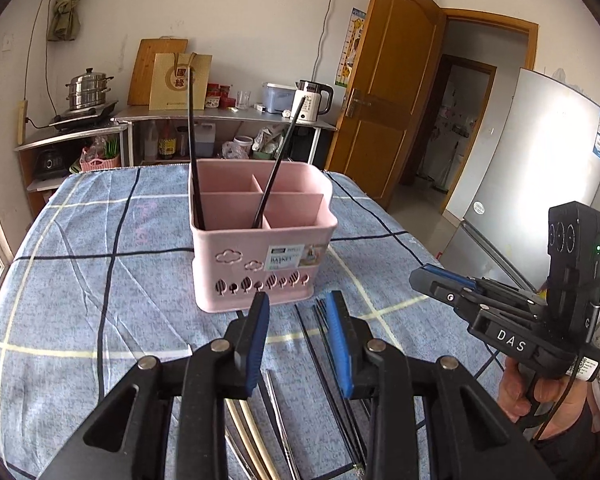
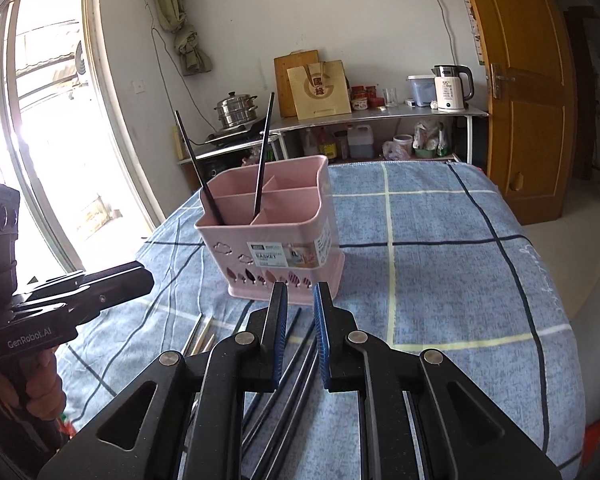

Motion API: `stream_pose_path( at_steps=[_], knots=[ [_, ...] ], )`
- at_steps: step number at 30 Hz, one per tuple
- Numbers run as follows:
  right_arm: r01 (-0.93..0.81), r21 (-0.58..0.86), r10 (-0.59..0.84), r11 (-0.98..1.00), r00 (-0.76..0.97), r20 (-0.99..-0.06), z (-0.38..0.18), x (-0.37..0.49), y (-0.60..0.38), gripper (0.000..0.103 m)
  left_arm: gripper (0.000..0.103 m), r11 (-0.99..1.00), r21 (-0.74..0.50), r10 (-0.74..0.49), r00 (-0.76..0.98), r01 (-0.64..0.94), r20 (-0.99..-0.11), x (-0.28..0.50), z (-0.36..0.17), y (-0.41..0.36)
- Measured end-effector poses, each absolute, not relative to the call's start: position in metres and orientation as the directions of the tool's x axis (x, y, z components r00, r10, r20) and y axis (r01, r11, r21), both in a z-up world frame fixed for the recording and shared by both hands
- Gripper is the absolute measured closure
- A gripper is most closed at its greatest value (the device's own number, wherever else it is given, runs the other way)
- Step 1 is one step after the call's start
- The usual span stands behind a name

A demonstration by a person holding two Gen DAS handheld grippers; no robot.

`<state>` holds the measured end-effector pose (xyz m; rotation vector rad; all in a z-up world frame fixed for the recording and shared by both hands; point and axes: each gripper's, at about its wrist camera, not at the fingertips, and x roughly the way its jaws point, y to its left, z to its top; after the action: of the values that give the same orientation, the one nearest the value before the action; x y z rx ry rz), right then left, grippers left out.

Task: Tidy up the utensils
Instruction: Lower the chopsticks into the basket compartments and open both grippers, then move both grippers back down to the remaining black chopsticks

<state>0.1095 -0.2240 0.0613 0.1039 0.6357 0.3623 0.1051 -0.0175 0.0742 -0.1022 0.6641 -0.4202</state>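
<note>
A pink utensil basket with several compartments stands on the blue checked cloth; it also shows in the right wrist view. Two black chopsticks stand in it, one in the left front compartment, one leaning across the middle. My left gripper is open and empty just in front of the basket, above loose black chopsticks and pale and metal utensils. My right gripper is open and empty over several black chopsticks lying on the cloth. The right gripper shows at the right in the left wrist view.
The table cloth spreads wide to the right. Pale chopsticks lie left of the black ones. Behind the table stands a shelf with a kettle, a steamer pot and bottles. A door and a fridge are at the right.
</note>
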Motion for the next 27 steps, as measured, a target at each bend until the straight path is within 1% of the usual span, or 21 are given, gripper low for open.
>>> stream_pose_path(
  at_steps=[11,20,27],
  knots=[
    [-0.265,0.221,0.343,0.939,0.663,-0.665,0.015,0.121,-0.219,0.089,0.072,0.909,-0.257,-0.414,0.629,0.329,-0.658,0.112,0.03,-0.029],
    [-0.249,0.205,0.316,0.947,0.592,-0.741,-0.017,0.138,-0.209,0.089,0.072,0.911,-0.259,-0.401,0.543,0.32,-0.738,0.136,-0.003,-0.048],
    [-0.245,0.181,0.292,0.953,0.57,-0.768,-0.028,0.145,-0.204,0.089,0.072,0.916,-0.245,-0.381,0.502,0.317,-0.776,0.148,-0.017,-0.061]
  ],
)
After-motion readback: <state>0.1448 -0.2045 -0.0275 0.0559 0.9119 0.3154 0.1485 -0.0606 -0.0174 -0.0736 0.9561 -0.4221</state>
